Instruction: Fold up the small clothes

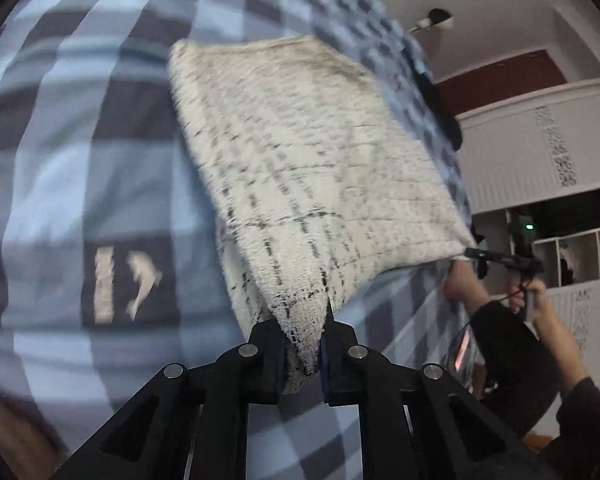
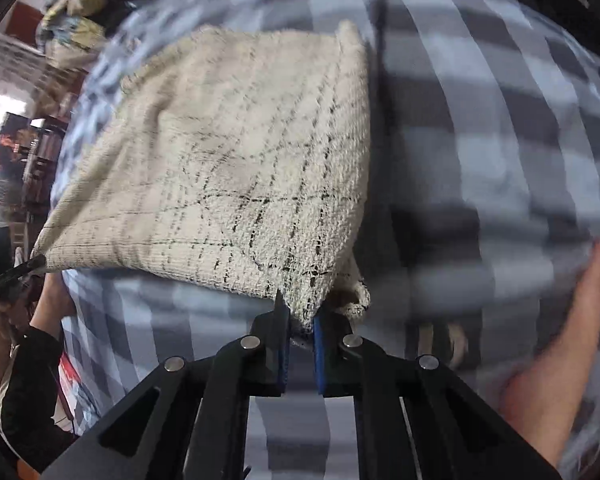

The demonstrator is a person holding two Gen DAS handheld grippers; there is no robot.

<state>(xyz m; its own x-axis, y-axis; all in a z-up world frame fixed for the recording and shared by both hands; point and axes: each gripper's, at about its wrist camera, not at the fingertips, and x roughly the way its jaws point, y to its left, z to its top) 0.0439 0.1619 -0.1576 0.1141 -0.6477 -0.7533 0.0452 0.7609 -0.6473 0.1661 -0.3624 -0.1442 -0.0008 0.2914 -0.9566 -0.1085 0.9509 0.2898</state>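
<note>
A cream towel-like cloth (image 1: 300, 152) with thin dark grid lines hangs stretched above a blue and grey checked bedsheet (image 1: 80, 160). My left gripper (image 1: 303, 330) is shut on the cloth's near corner, which bunches between the pads. At the right of the left wrist view, my right gripper (image 1: 471, 254) pinches the other near corner. In the right wrist view, the right gripper (image 2: 302, 318) is shut on its corner of the cloth (image 2: 228, 160), and the left gripper (image 2: 34, 264) grips the corner at the far left. The far edge of the cloth rests on the sheet (image 2: 500, 140).
A person's hands (image 1: 536, 296) and dark sleeves hold the gripper handles. A bare limb (image 2: 560, 340) lies on the sheet at the right. Crumpled clothes (image 2: 72, 24) are piled at the bed's far corner. White panelled furniture (image 1: 520, 152) and shelves (image 1: 572, 252) stand beyond the bed.
</note>
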